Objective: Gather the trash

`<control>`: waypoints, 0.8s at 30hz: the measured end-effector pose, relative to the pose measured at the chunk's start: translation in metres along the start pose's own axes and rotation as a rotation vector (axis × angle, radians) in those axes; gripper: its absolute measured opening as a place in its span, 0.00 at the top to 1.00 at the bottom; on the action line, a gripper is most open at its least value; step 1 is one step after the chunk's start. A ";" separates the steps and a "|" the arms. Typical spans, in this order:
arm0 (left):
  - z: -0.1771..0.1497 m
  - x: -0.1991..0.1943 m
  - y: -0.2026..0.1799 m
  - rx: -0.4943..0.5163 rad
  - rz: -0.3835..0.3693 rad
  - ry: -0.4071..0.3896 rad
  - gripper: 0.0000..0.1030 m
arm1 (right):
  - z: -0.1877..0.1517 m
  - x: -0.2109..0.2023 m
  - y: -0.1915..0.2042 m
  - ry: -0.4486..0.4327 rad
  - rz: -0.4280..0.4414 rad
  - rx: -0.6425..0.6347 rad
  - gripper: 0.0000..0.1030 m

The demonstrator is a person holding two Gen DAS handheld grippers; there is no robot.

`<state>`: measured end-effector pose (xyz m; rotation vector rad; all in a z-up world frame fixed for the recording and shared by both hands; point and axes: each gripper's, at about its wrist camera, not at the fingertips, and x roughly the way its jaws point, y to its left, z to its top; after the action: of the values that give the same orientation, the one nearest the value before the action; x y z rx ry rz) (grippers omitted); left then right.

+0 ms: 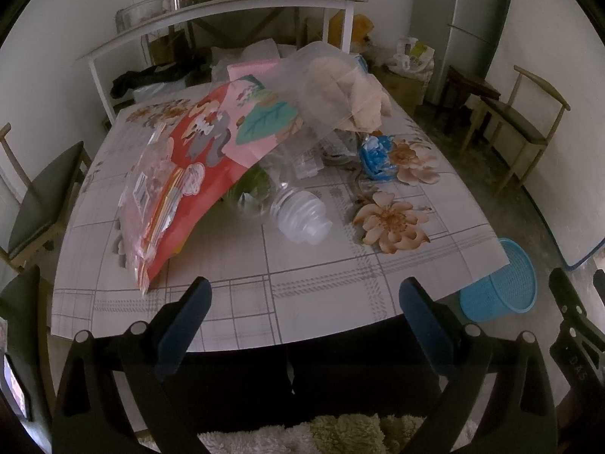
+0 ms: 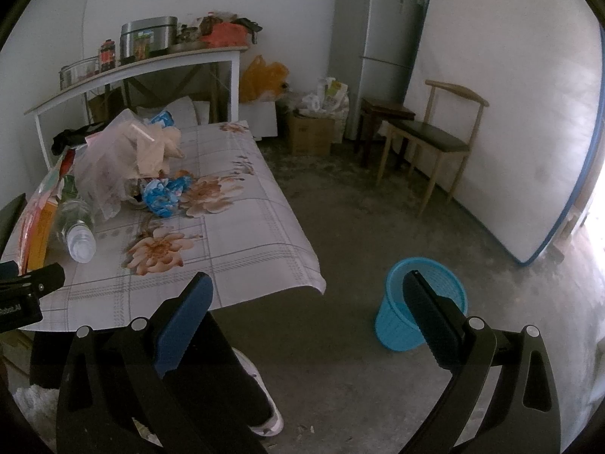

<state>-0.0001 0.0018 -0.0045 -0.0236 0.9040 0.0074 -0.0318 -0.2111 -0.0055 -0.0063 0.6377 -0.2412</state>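
A pile of trash lies on the floral table: a red and pink printed bag, a clear plastic bottle, a clear bag with beige paper and a crumpled blue wrapper. My left gripper is open and empty, above the table's near edge. My right gripper is open and empty, off the table's right side above the floor. A blue waste basket stands on the floor right of the table, also in the left wrist view. The pile shows in the right wrist view.
Wooden chairs stand at the left and at the right wall. A white shelf table with pots and jars is behind. A fridge, a leaning mattress and boxes line the far side.
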 end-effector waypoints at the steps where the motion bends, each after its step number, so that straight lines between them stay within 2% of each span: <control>1: 0.000 0.000 0.000 0.000 0.000 0.001 0.06 | 0.000 0.000 0.000 0.000 0.001 0.000 0.06; 24: -0.001 0.001 0.004 -0.001 0.001 0.005 0.06 | 0.001 0.001 0.007 0.000 0.006 0.001 0.06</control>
<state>-0.0009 0.0062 -0.0059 -0.0241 0.9095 0.0088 -0.0291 -0.2046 -0.0056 -0.0035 0.6372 -0.2358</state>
